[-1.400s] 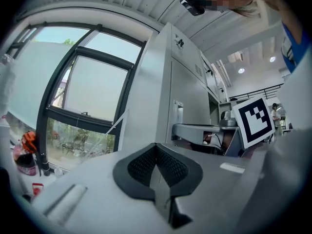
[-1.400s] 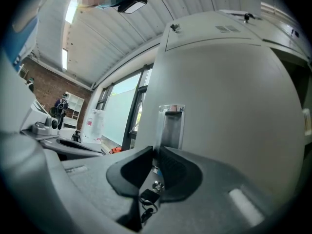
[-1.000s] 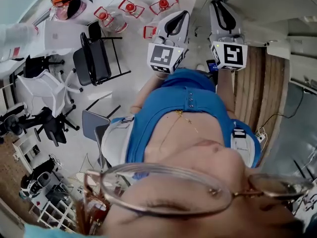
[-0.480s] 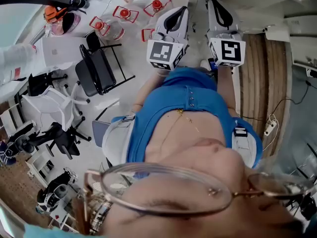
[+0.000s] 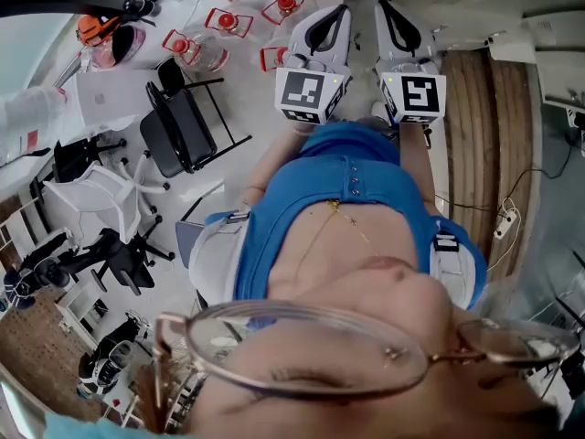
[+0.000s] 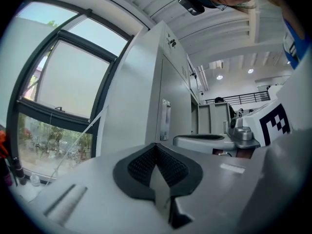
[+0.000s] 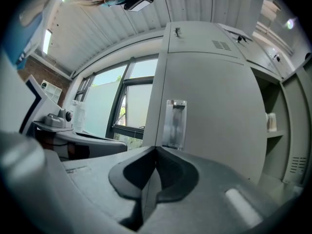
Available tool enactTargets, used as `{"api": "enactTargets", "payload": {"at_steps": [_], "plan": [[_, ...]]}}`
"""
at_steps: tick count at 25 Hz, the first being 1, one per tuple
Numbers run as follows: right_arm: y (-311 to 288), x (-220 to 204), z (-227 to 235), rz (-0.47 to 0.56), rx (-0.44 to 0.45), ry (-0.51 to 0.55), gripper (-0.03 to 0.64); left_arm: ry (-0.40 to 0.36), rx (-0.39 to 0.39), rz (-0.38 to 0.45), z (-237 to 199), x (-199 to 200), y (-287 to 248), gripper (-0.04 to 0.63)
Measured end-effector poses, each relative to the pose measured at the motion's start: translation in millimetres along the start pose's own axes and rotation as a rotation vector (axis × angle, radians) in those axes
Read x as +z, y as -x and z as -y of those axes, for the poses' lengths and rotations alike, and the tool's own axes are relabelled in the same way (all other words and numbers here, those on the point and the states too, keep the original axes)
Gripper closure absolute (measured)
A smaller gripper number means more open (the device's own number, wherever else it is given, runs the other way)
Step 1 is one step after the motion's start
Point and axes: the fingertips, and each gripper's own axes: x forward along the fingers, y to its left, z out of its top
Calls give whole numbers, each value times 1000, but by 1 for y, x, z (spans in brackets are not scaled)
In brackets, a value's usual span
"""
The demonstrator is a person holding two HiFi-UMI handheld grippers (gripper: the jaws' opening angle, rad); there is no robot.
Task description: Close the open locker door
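The left tongs (image 6: 156,152) are pressed together along their whole seam, with nothing between them. The right tongs (image 7: 156,152) are likewise fully closed and hold nothing. In the head view both point forward side by side, near each other but apart. Each has its marker cube turned up toward the camera, and both are held out in front of the person's blue shirt (image 5: 338,199).

Straight beyond the tips of the right tongs, and apart from them, stands the grey locker door (image 7: 209,111). Its recessed metal handle (image 7: 174,125) sits just above the tips in that view. To the right of this door an open compartment (image 7: 274,130) shows shelves. Whether the door itself is swung out or lies flush cannot be told. The left gripper view sees the same locker (image 6: 146,96) at an angle, side wall and front together. There the handle is ahead and slightly right of the left tongs, and more grey lockers run on behind.

A tall black-framed window (image 6: 63,91) stands left of the locker. The head view shows:
- a black folding chair (image 5: 178,108)
- a white chair (image 5: 91,186)
- several red-framed items (image 5: 228,21)
- a wood-slatted strip (image 5: 480,135) at the person's right
- a white power strip (image 5: 505,222) beside the wood-slatted strip
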Motion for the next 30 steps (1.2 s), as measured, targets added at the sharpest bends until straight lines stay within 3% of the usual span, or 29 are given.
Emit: {"api": "enactTargets", "payload": {"at_steps": [9,30], "plan": [[14,-16,-21,-26,31,-23,615,-2,4,-27,5,-14,12,595],[17,-8,-40,-25,55,-15,615,-22,-3,-27,7,-13,27,595]]}}
